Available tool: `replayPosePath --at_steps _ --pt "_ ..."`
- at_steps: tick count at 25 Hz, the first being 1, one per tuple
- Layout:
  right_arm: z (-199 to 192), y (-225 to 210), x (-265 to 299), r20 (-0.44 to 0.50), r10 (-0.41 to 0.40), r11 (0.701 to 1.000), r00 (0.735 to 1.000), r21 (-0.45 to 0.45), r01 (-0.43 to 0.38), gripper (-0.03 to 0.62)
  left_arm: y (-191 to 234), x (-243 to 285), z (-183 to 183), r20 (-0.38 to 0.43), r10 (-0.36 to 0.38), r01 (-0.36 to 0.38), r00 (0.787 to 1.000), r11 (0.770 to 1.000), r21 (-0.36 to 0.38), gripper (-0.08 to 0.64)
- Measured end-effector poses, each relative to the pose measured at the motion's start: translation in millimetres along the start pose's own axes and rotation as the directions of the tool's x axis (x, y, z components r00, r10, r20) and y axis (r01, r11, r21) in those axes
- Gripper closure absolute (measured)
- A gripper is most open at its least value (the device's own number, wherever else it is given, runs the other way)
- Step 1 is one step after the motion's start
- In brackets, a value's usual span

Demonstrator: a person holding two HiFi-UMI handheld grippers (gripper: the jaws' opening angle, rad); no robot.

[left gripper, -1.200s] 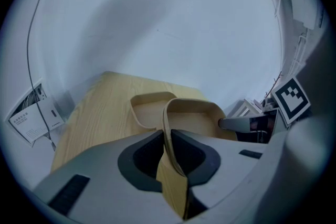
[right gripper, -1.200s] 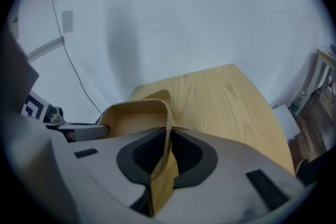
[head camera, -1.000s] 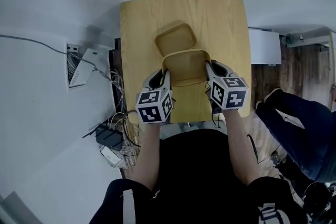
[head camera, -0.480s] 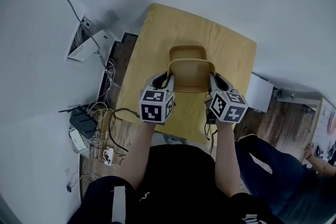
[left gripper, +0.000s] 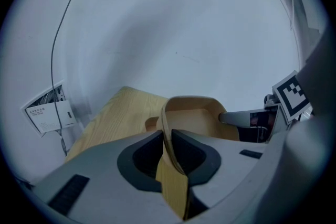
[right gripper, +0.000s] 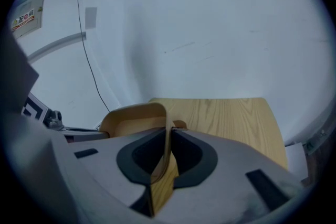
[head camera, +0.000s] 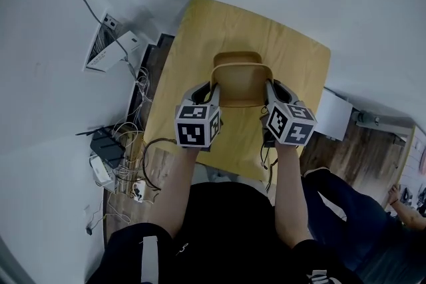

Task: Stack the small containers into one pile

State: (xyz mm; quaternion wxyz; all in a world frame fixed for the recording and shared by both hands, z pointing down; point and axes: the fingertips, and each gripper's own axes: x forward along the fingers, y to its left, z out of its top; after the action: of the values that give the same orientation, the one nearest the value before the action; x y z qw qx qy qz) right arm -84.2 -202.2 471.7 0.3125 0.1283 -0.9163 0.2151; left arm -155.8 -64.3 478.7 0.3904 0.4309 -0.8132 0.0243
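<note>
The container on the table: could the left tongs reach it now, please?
Probably not: the left tongs are shut on the held container, which hangs over the lower container and hides all but its far rim.

Wall label [right gripper: 24, 19], red print unreadable

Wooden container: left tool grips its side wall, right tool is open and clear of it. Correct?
No. The right gripper view shows the right tool also shut on a side wall of the wooden container. The left tool does grip its wall.
</note>
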Motion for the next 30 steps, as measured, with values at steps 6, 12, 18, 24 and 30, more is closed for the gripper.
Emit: replayPosePath --at_steps 6,12,18,24,30 --pt "6 -2 12 -0.014 0.003 1.0 1.0 0.01 -0.003 0.557 4 6 5 -0.011 0.022 -0.023 1.0 0.999 -0.029 0.496" --pt "8 -7 32 -0.049 -0.006 1.0 0.999 0.002 0.006 0.558 12 21 9 -0.027 0.03 -0.031 0.999 0.999 -0.029 0.495" --pt "9 -17 52 -0.087 -0.025 1.0 0.996 -0.004 0.025 0.558 16 41 8 -0.065 0.001 -0.004 0.998 0.999 -0.049 0.489" --pt "6 -23 68 -0.14 -0.054 0.998 0.989 -0.027 0.05 0.561 24 57 9 -0.095 0.003 -0.007 0.995 0.999 -0.036 0.488" --pt "5 -28 81 -0.172 -0.065 0.997 0.983 -0.042 0.058 0.561 28 68 9 -0.125 0.006 -0.009 0.992 1.0 -0.02 0.485"
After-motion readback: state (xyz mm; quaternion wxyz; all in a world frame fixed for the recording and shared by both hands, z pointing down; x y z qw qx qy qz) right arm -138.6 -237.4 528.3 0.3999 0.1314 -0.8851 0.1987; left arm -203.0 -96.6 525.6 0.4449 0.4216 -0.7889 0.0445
